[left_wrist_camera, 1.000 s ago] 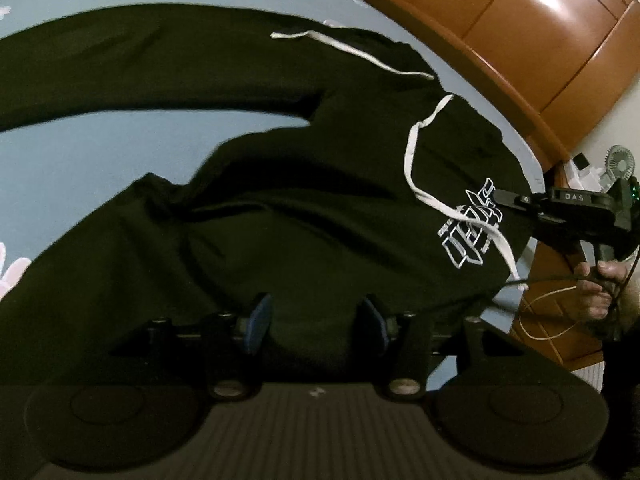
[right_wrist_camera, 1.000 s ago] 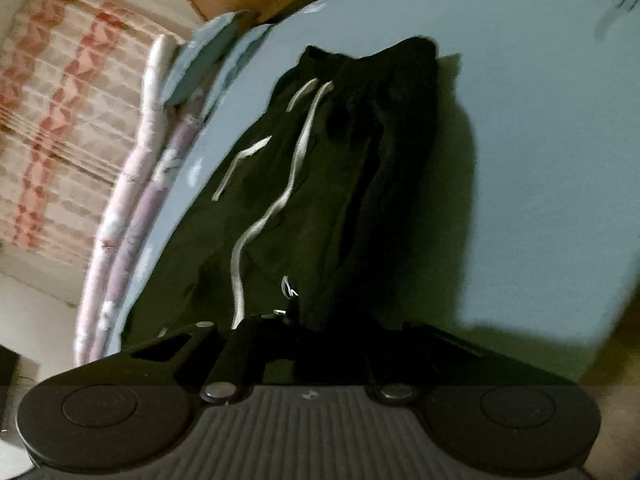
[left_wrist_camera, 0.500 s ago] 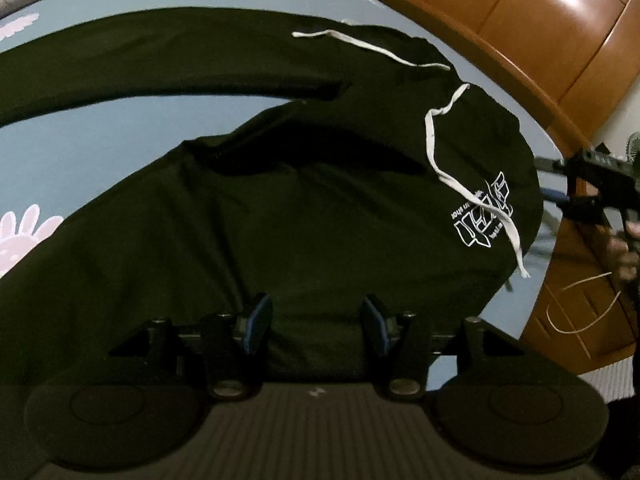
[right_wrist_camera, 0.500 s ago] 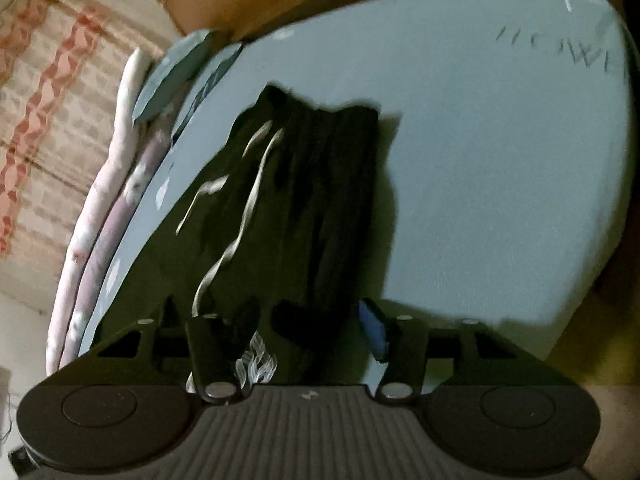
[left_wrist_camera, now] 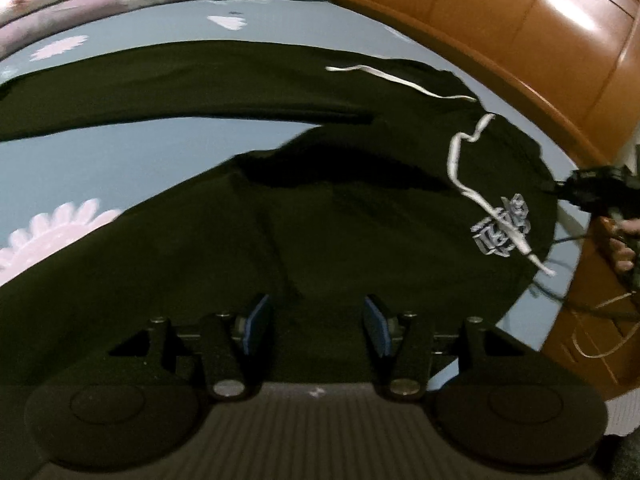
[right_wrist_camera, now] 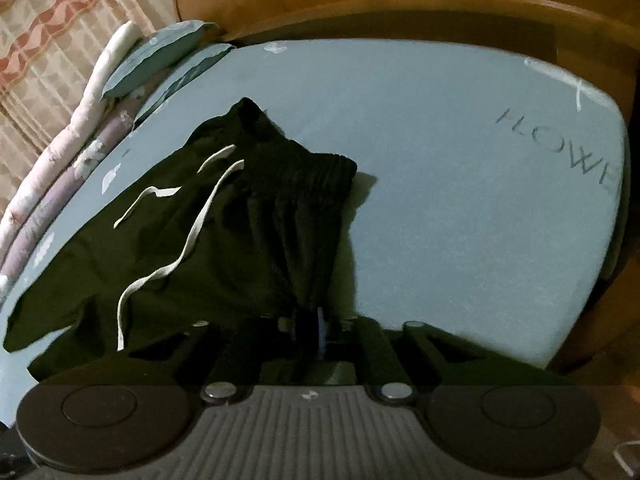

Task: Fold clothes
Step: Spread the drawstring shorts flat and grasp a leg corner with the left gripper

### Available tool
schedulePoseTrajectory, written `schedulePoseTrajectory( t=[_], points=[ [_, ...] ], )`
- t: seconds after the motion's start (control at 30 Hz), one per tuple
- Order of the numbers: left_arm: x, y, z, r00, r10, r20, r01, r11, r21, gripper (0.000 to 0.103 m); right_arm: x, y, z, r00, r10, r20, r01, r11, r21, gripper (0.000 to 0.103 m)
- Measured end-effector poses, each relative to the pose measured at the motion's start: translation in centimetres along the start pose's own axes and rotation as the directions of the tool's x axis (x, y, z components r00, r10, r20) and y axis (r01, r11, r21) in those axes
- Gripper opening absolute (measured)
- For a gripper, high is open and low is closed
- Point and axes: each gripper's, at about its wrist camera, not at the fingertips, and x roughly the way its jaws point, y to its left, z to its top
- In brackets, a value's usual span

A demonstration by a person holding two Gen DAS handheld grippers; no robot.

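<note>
Two grippers differ: right gripper (right_wrist_camera: 310,330) jaws closing on bunched trousers (right_wrist_camera: 248,240), left gripper (left_wrist_camera: 316,326) released, so thin fabric may slip.

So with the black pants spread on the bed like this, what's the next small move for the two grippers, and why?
Probably finish the right gripper pinch: its jaws are closing with the waistband of the black pants between them. The left gripper hangs open above the fabric, gripping nothing, so it likely comes down next.

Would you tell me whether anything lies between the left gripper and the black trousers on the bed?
Nothing visible does. The left gripper hangs with its jaws apart right over the black trousers, with only dark cloth between and ahead of its fingers.
</note>
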Motion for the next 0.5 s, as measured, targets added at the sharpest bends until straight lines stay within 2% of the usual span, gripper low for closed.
schedulePoseTrajectory(
  t=[0.03, 0.1, 0.13, 0.23, 0.37, 0.5],
  points=[
    [-0.4, 0.2, -0.4, 1.000, 0.014, 0.007, -0.014, 1.000, -0.002, 0.052, -0.5, 0.3, 0.1, 1.000, -0.012, 0.014, 0.013, 1.000, -0.010, 0.029],
    [-1.2, 0.5, -1.1, 0.999, 0.033, 0.033, -0.033, 0.999, -0.008, 0.052, -2.1, 0.8, -0.3, 0.998, -0.028, 0.058, 0.030, 0.999, -0.042, 0.032],
    [-1.6, 0.7, -1.3, 0.998, 0.041, 0.047, -0.040, 0.999, -0.014, 0.052, -3.1, 1.2, -0.5, 0.996, -0.022, 0.084, 0.027, 0.998, -0.053, 0.037],
    [-2.4, 1.1, -1.8, 0.995, 0.059, 0.082, -0.055, 0.997, -0.047, 0.052, -5.1, 3.3, -1.8, 0.992, 0.048, 0.120, -0.034, 0.992, -0.121, 0.052],
    [-1.9, 0.9, -2.4, 0.994, 0.080, 0.069, -0.074, 0.993, -0.091, 0.052, -4.8, 8.0, -4.5, 0.988, 0.142, 0.068, -0.113, 0.941, -0.318, 0.059],
    [-1.7, 1.0, -4.0, 0.994, 0.106, 0.036, -0.101, 0.986, -0.134, 0.052, -1.8, 11.0, -7.1, 0.994, 0.107, -0.010, -0.101, 0.905, -0.414, 0.061]
  ],
)
